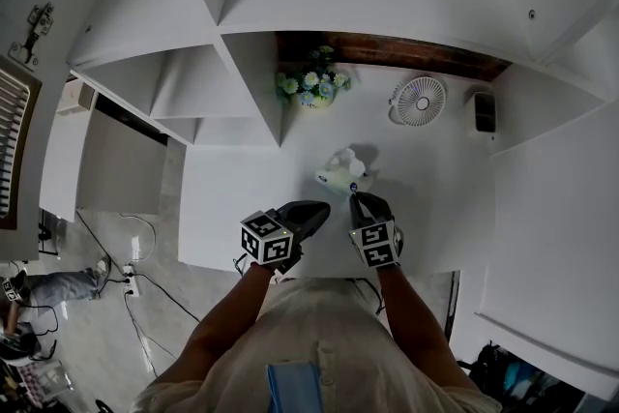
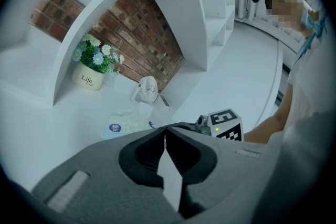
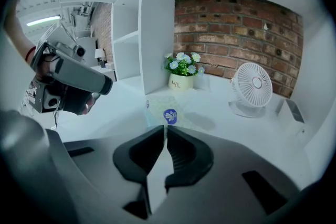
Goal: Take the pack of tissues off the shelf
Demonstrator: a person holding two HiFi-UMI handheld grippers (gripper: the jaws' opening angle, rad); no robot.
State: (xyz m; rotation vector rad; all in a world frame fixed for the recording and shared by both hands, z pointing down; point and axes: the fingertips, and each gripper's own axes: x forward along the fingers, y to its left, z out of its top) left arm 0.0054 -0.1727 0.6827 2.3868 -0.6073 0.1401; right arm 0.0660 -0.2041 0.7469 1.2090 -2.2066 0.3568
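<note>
On a white shelf [image 1: 440, 193] backed by a brick wall [image 1: 406, 49], a person held two grippers low over the front edge. The pack of tissues [image 1: 338, 171] lay on the shelf surface near the middle, its blue round label facing up, straight ahead at 12 o'clock of the right gripper [image 1: 354, 196]. That gripper's jaws stood all but together, with only a sliver of a gap between them, their tips right at the pack's near edge. Whether they pinched the wrapper could not be made out. The left gripper [image 1: 317, 208] hovered just beside it, at 8 o'clock of the pack, jaws closed tip to tip with nothing between them. Further back, a pot of flowers [image 1: 311, 88] stood at 11 o'clock of the pack beside an upright shelf divider [image 1: 253, 82], a small white fan [image 1: 419, 101] at 1 o'clock, and a small grey box [image 1: 484, 111] at 2 o'clock, all well apart from the pack.
</note>
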